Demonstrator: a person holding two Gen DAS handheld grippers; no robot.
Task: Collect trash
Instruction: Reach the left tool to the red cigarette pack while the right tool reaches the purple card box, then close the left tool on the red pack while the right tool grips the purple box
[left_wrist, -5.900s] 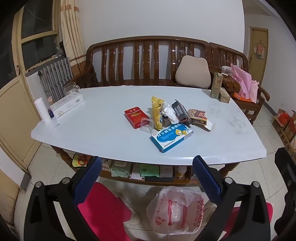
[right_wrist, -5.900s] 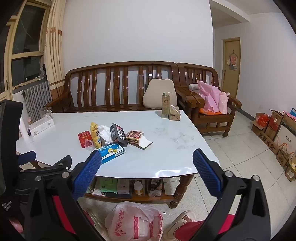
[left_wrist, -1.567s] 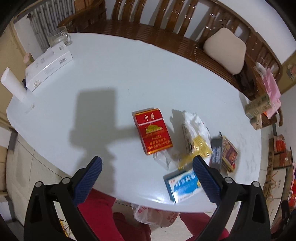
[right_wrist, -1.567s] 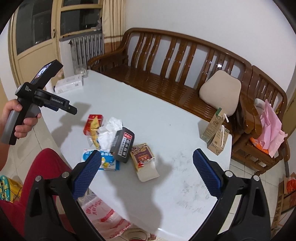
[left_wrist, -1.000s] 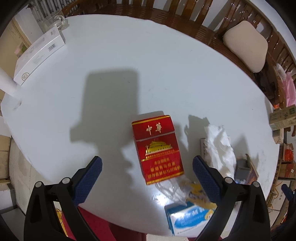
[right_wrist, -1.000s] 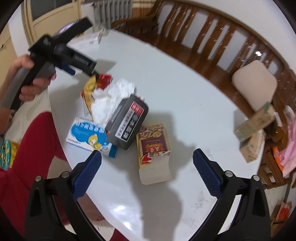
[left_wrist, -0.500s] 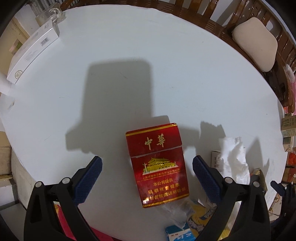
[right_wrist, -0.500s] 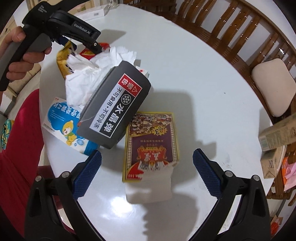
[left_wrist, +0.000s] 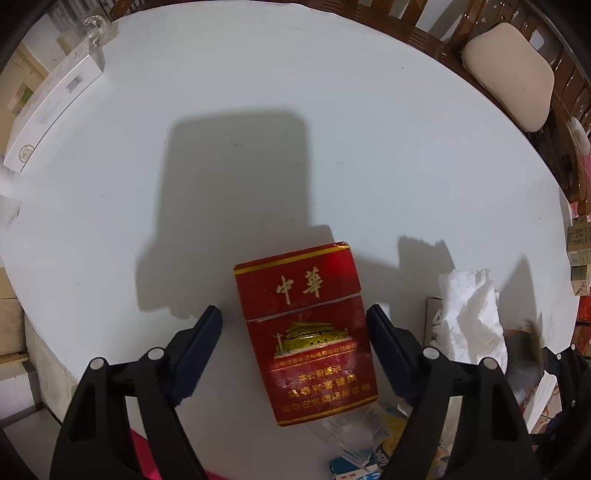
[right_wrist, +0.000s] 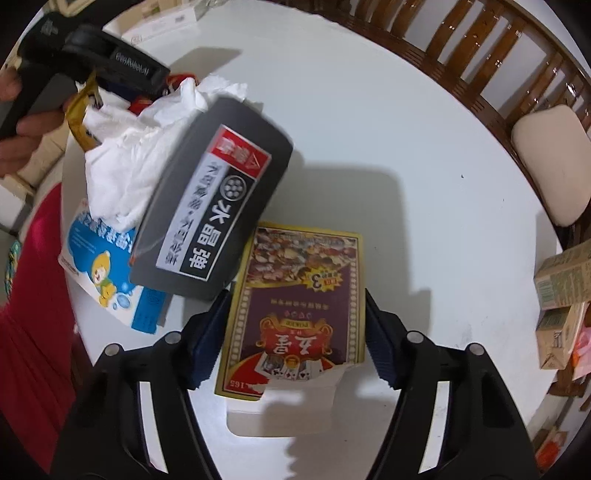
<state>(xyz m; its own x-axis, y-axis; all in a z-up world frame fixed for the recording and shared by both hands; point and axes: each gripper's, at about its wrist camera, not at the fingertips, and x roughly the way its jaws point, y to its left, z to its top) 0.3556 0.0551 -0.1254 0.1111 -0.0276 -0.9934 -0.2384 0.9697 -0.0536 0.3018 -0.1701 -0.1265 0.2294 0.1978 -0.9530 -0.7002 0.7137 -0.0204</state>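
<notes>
Right wrist view: right gripper (right_wrist: 293, 332) jaws, just closing, straddle the playing-card box (right_wrist: 295, 306) without clearly pinching; the grey box (right_wrist: 214, 206) leaning beside it could topple.

On the red cigarette pack (left_wrist: 308, 343), gold characters "中華" on the lid; lower gold lines too blurred to read surely. On the grey box (right_wrist: 214, 218), large white "水晶弹" on a black band, with a smaller line beside it, not legible, and a red warning-triangle label. On the purple playing-card box (right_wrist: 295, 310), upside down, "POKER", a big "3" in a yellow burst, and "165" at its edge. On the white carton (left_wrist: 51, 107), only a barcode. Print on the blue-and-white medicine box (right_wrist: 107, 266) unreadable.
</notes>
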